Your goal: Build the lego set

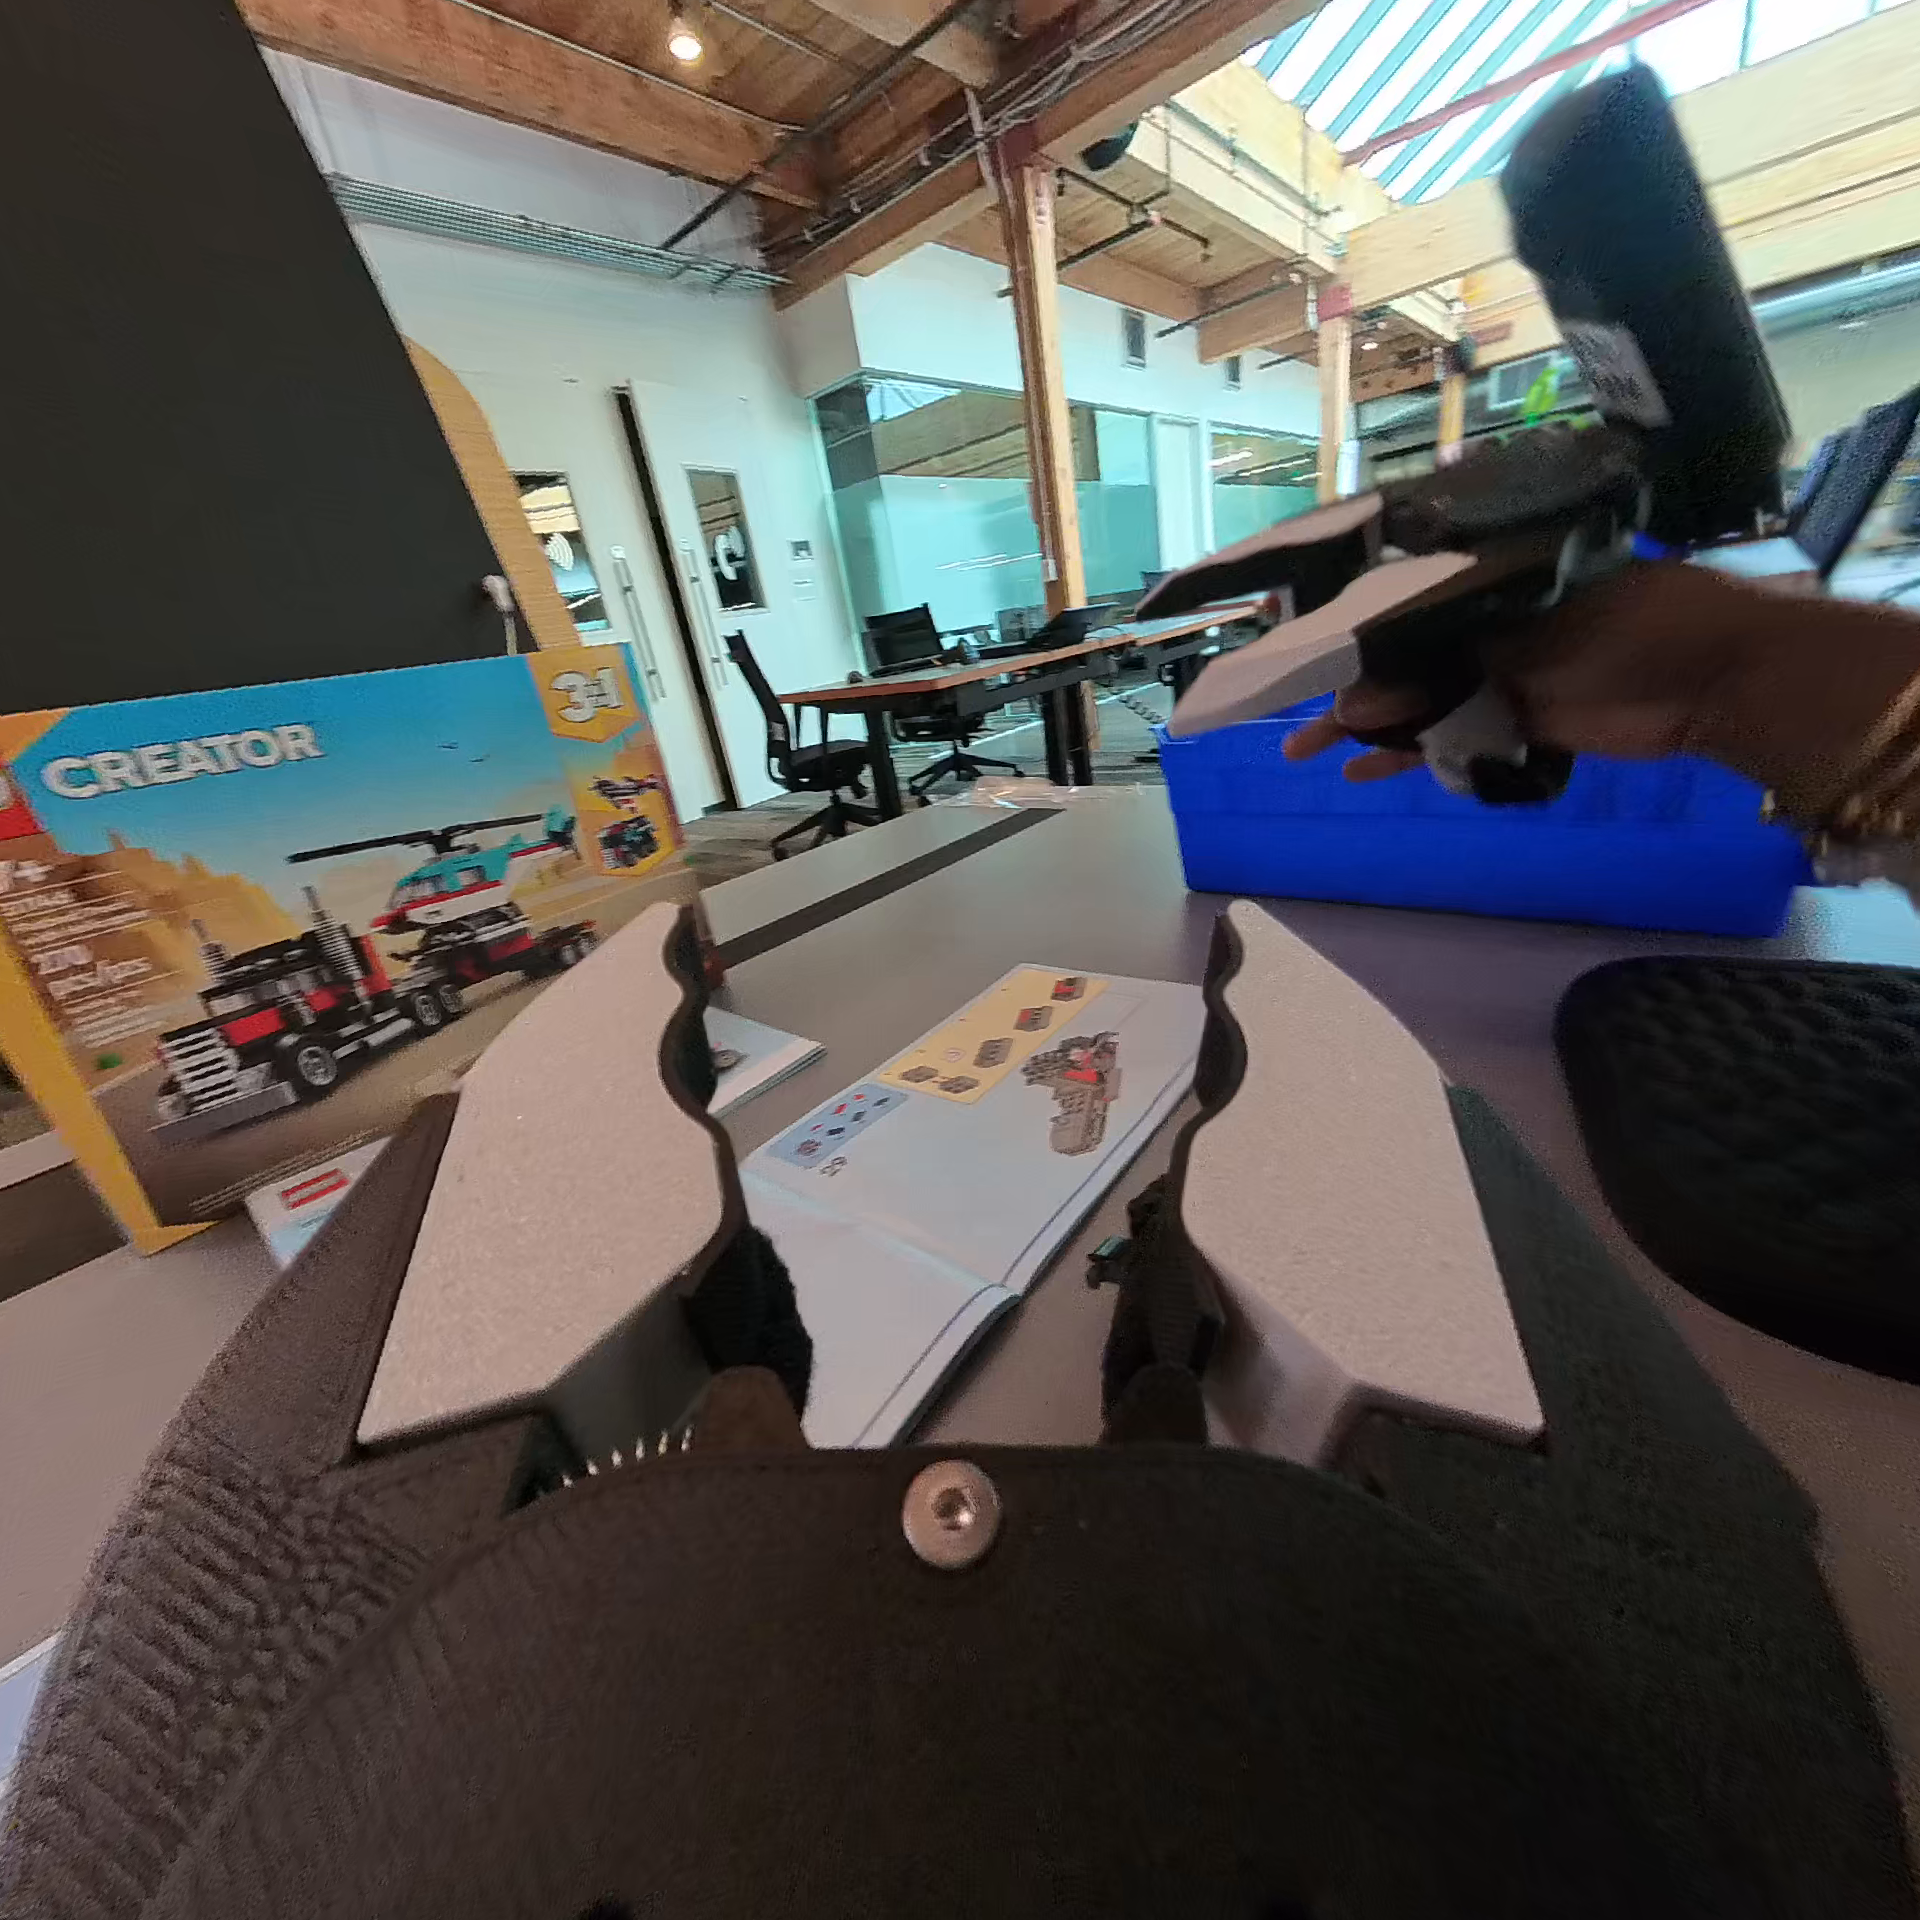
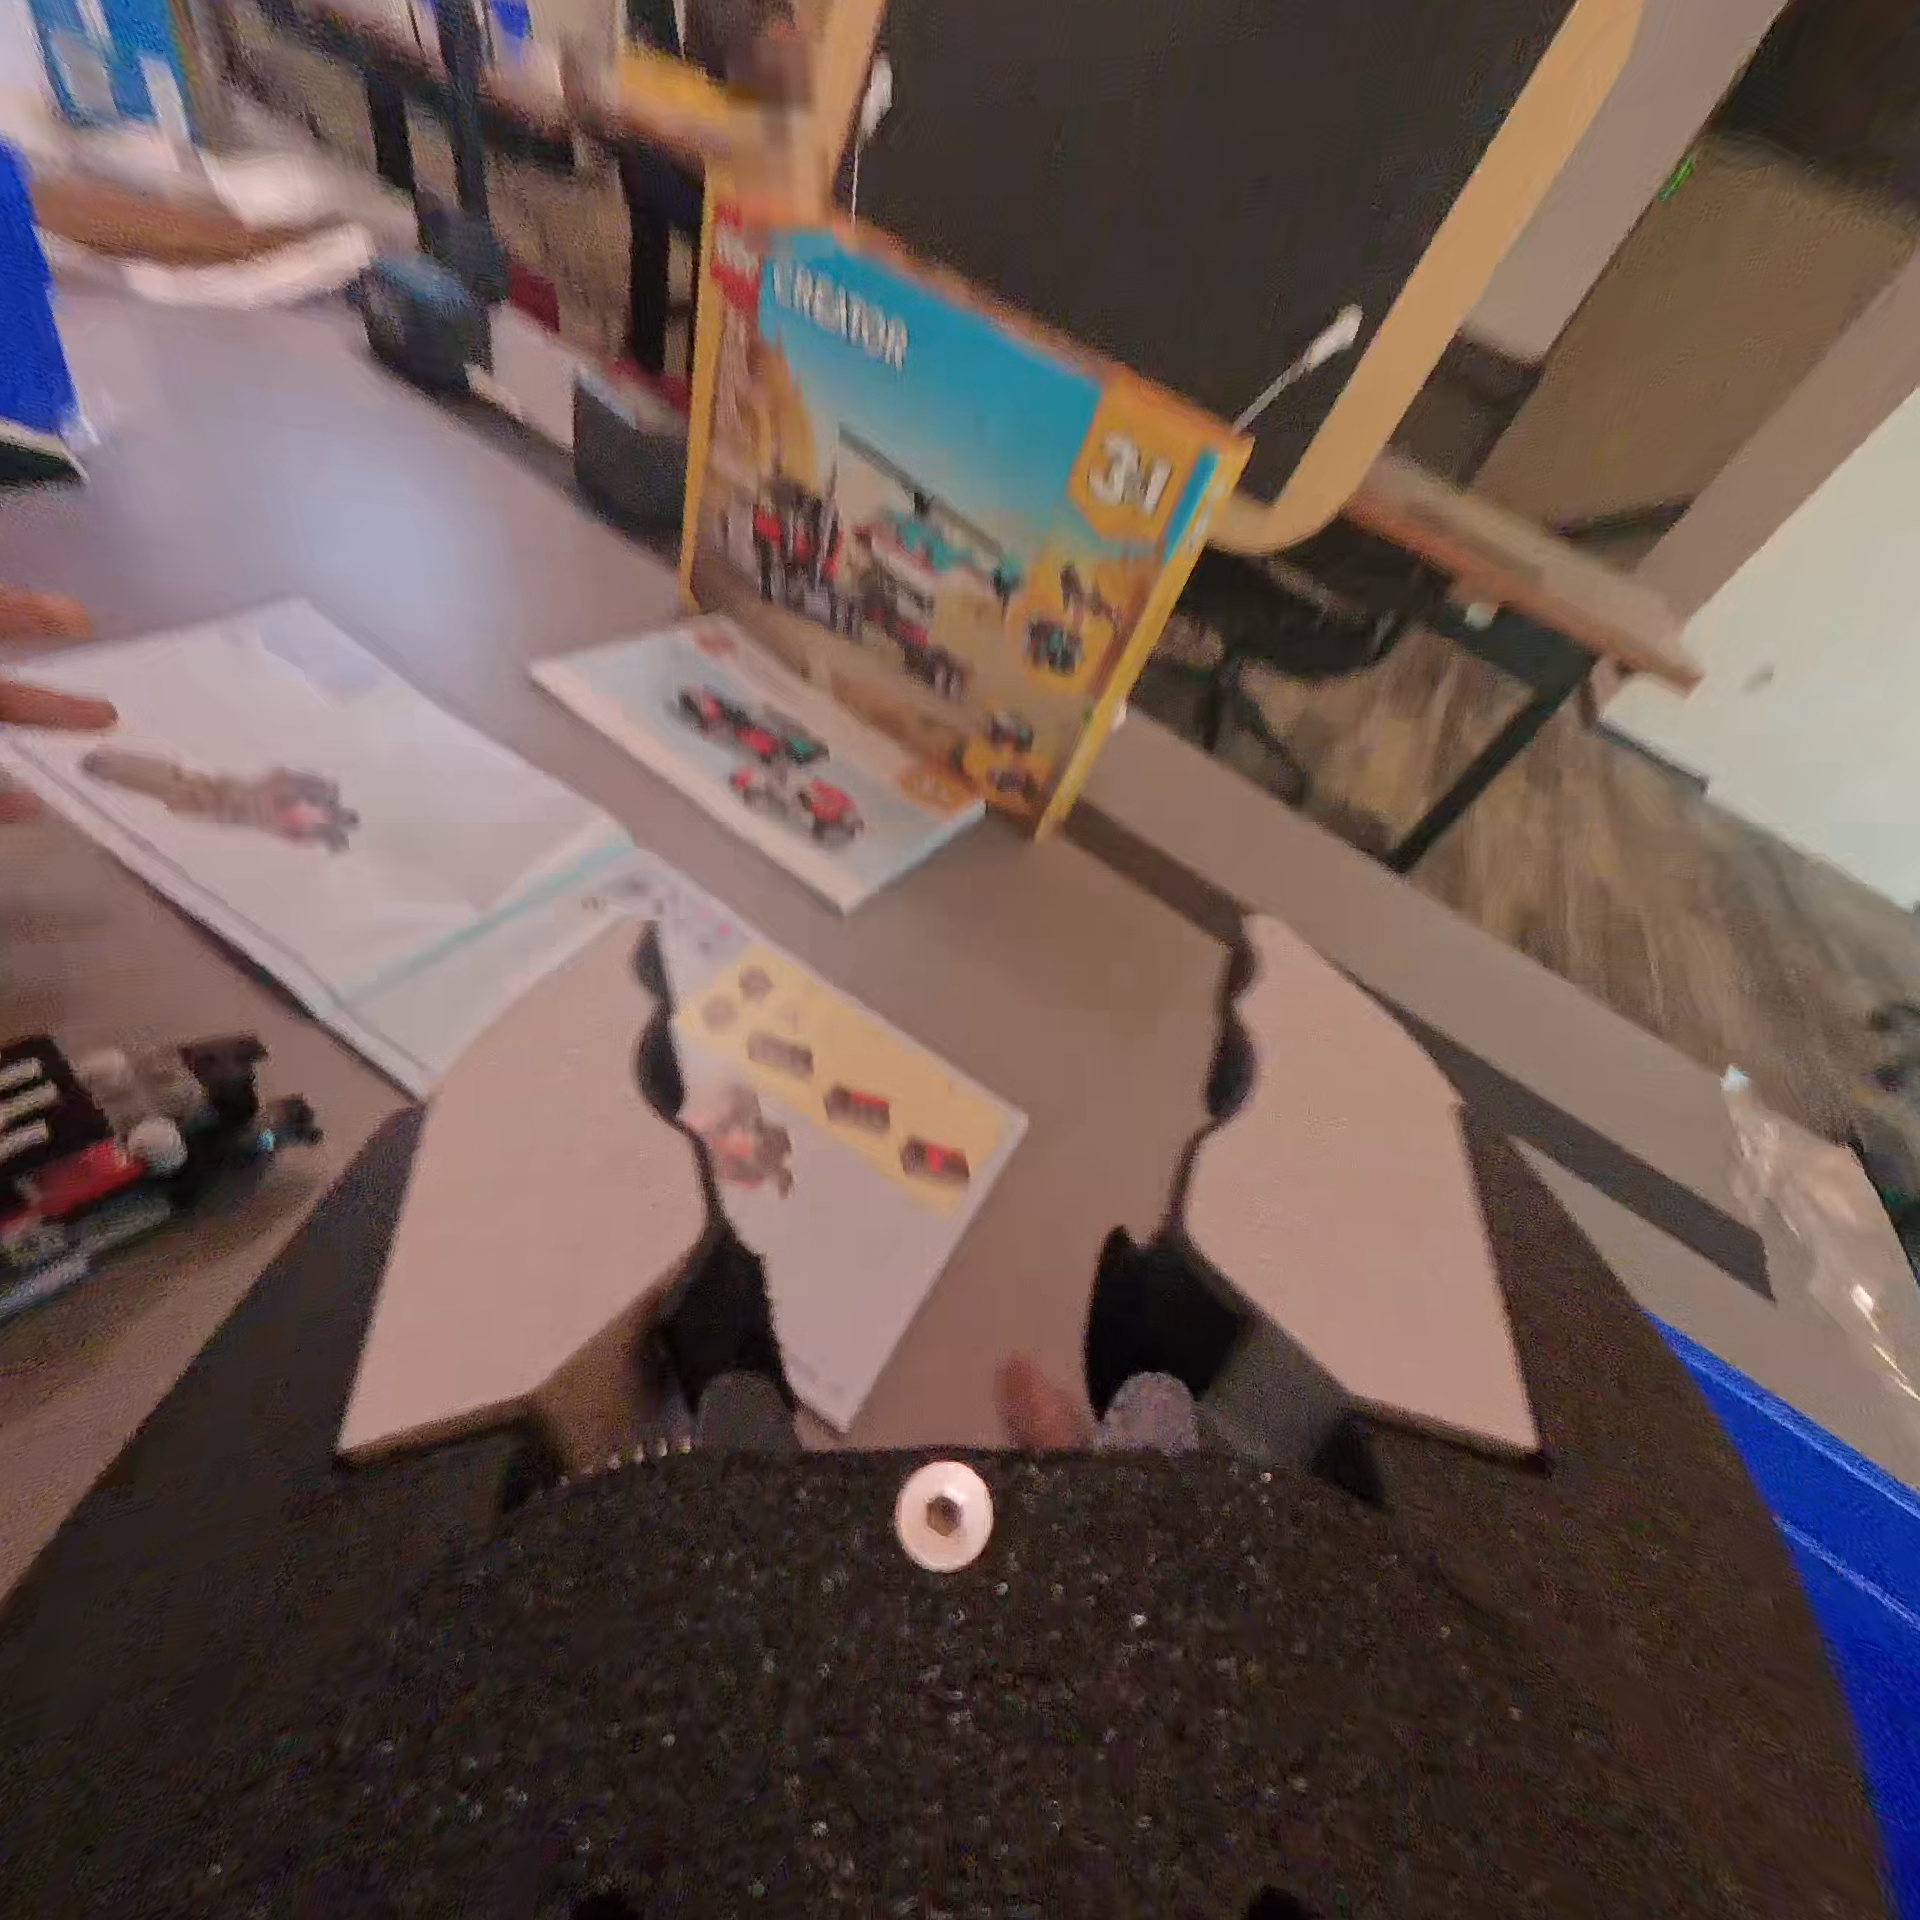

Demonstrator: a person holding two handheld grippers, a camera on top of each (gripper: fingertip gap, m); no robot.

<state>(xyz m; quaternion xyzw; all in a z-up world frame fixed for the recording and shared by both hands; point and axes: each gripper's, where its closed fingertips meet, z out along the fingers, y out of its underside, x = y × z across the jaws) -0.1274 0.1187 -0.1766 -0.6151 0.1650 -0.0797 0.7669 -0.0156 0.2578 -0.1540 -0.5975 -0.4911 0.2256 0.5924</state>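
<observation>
Tongs on both sides gaped wide and empty: left tongs (image 1: pixel 951 997) above the open paper instruction booklet (image 1: pixel 966 1132) on the grey counter (image 1: pixel 1351 966), right tongs (image 2: pixel 940 1013) over a blue plastic bin (image 1: pixel 1475 842). The colourful cardboard set box (image 1: pixel 312 914) stood upright behind; a partly built red-and-black brick model (image 2: pixel 114 1143) lay beside the booklet.

Left wrist view: bright, even daylight from a skylight (image 1: pixel 1455 94) at upper right; one ceiling spot lamp (image 1: pixel 685 44) at top centre. Foreground sharp; lego box (image 1: pixel 312 914) at left crisp. Right gripper (image 1: pixel 1226 655) at upper right smeared by motion. Strong wide-angle bending at the edges; posts lean. Shadows soft.

Right wrist view: dimmer, warmer, blurred throughout. Box (image 2: pixel 935 520), open instruction booklet (image 2: pixel 312 790) and lego model (image 2: pixel 104 1132) at left edge are smeared. Pale sheen on the grey table (image 2: pixel 312 499) at upper left. Edges bowed.
</observation>
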